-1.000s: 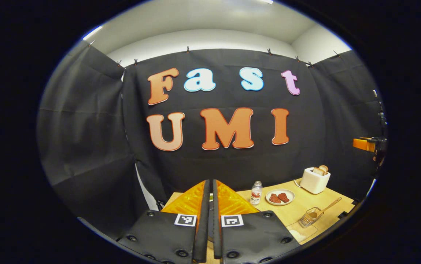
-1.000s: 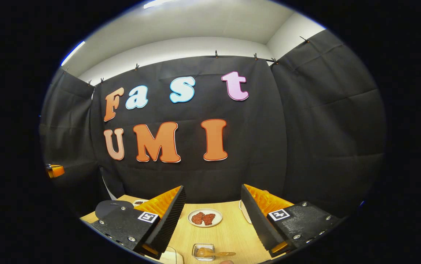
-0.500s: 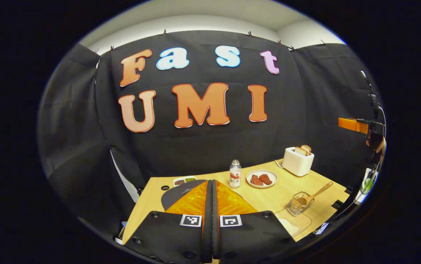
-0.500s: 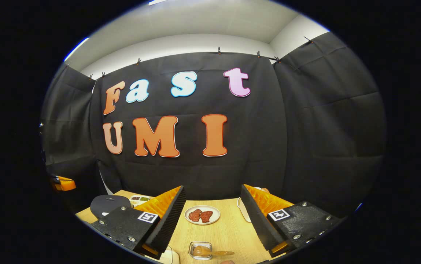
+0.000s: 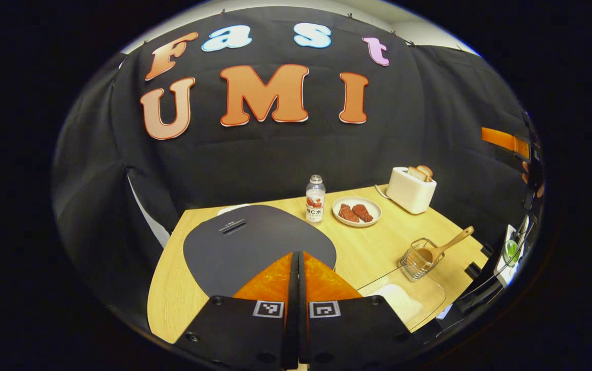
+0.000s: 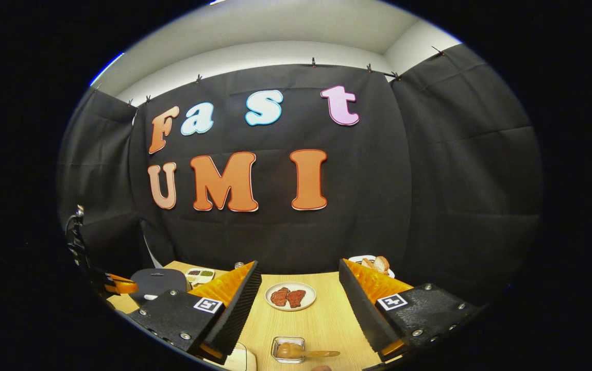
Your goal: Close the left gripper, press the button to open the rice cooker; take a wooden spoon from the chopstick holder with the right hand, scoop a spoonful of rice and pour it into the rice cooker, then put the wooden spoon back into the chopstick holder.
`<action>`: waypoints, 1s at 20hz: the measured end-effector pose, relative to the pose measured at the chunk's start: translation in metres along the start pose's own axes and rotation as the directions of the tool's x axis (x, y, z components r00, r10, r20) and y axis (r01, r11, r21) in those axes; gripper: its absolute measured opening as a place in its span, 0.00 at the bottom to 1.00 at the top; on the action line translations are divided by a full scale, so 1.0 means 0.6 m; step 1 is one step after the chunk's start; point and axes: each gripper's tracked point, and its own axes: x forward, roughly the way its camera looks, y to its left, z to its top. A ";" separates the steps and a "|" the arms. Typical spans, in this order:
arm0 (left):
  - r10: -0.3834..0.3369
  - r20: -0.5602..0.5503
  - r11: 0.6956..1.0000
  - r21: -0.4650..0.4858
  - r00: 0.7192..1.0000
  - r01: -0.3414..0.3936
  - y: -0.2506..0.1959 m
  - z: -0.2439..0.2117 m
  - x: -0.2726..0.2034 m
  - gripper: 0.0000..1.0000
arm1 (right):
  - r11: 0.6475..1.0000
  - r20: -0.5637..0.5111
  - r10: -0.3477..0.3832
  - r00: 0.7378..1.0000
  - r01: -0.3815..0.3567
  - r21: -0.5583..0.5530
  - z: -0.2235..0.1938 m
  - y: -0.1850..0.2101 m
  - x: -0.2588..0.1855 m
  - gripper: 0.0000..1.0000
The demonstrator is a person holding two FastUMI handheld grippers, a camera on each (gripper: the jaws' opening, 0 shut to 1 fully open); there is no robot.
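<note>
My left gripper (image 5: 298, 278) has its jaws pressed together, hanging above the near edge of the rice cooker (image 5: 254, 247), whose dark lid lies straight ahead and below. My right gripper (image 6: 300, 299) stands wide, empty; the wooden spoon (image 6: 306, 353) lies just below it.

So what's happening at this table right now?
A person holds a two-finger gripper in each hand over a wooden table. The left gripper is shut and hangs just above the closed dark lid of the rice cooker, whose lid is not yet open. The right gripper is open and holds nothing. The wooden spoon sits untouched in the wire chopstick holder, beside a clear tray of rice.
</note>
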 end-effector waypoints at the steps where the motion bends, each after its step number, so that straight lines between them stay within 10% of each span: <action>1: -0.006 -0.021 1.000 -0.007 1.000 0.006 0.001 -0.008 0.010 0.04 | 1.000 -0.002 0.004 1.000 -0.004 0.000 -0.002 0.001 0.001 0.94; 20: -0.012 -0.148 1.000 -0.015 0.989 0.010 0.005 -0.056 0.052 0.05 | 1.000 -0.046 -0.019 0.999 0.019 -0.002 -0.060 -0.026 0.035 0.94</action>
